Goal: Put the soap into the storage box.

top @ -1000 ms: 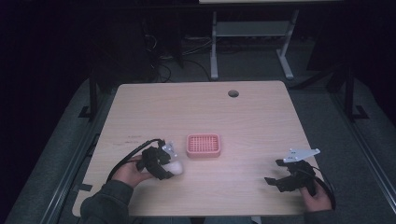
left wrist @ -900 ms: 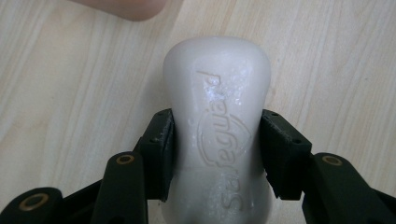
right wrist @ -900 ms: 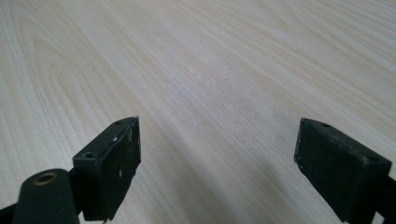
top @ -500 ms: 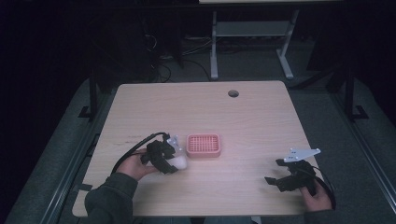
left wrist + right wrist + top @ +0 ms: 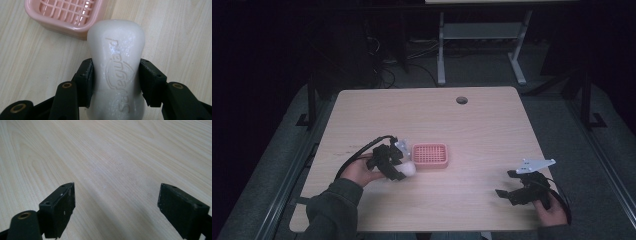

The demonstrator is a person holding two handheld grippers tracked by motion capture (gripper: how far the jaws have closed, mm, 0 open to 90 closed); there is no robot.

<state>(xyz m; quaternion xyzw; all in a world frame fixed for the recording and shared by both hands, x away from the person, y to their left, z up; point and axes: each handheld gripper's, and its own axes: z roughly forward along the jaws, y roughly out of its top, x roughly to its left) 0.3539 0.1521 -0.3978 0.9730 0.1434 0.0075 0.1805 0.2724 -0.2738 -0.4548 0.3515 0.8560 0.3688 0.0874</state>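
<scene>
We see the left tool (image 5: pixel 399 167) clamped on a white bar of soap (image 5: pixel 117 65), its two black pads pressing the bar's long sides in the left gripper view. The soap's far end reaches toward the pink soap dish (image 5: pixel 65 15), which sits at about 11 o'clock from the bar in that view, and its tip overlaps the dish's near rim in the picture; we cannot tell whether the two touch. In the high view the soap (image 5: pixel 407 170) lies just at 8 o'clock of the dish (image 5: pixel 430 155), near the middle of the tabletop (image 5: pixel 472 125). The right tool (image 5: pixel 512 187) sits well apart at 4 o'clock of the dish, and its jaws stand wide apart over bare wood with nothing between them.
</scene>
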